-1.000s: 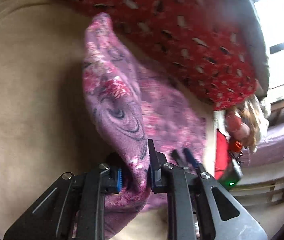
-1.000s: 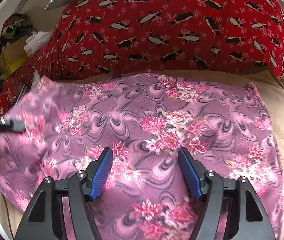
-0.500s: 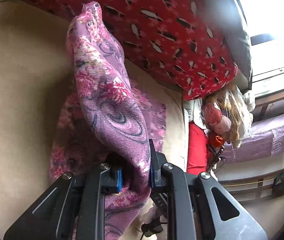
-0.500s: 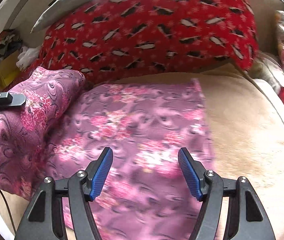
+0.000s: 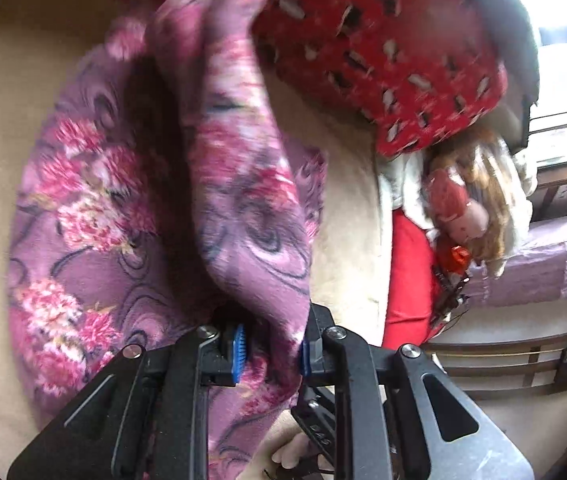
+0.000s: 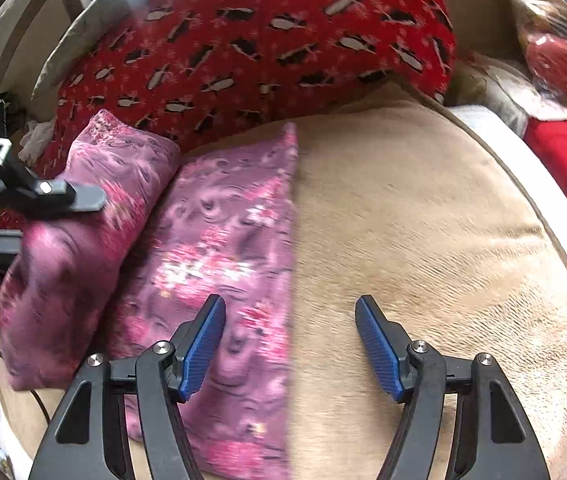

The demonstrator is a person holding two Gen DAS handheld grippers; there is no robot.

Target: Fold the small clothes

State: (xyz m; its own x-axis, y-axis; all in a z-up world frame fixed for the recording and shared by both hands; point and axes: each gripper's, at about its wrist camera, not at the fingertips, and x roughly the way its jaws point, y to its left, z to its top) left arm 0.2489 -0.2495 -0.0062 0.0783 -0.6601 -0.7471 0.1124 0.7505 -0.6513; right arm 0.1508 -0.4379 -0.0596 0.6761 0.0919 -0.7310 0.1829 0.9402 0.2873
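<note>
A purple fleece cloth with pink flowers (image 6: 223,240) lies on the beige bed cover (image 6: 423,240). Its left part is lifted into a thick fold (image 5: 243,208) that rises over the flat part (image 5: 75,240). My left gripper (image 5: 271,350) is shut on the near edge of that fold. In the right wrist view one of its fingers (image 6: 83,198) presses on the raised fold (image 6: 75,260). My right gripper (image 6: 289,312) is open and holds nothing. It hovers over the cloth's straight right edge, left finger above the cloth, right finger above bare cover.
A red pillow with a penguin print (image 6: 263,40) lies along the back of the bed. A doll (image 5: 463,208) and a red cushion (image 6: 563,152) sit off the bed's right side. A person's hand (image 5: 283,452) shows under the left gripper.
The left gripper has carried the held fold sideways over the rest of the cloth, so the cloth looks narrower. The right gripper has slid right, from above the cloth's middle to its right edge.
</note>
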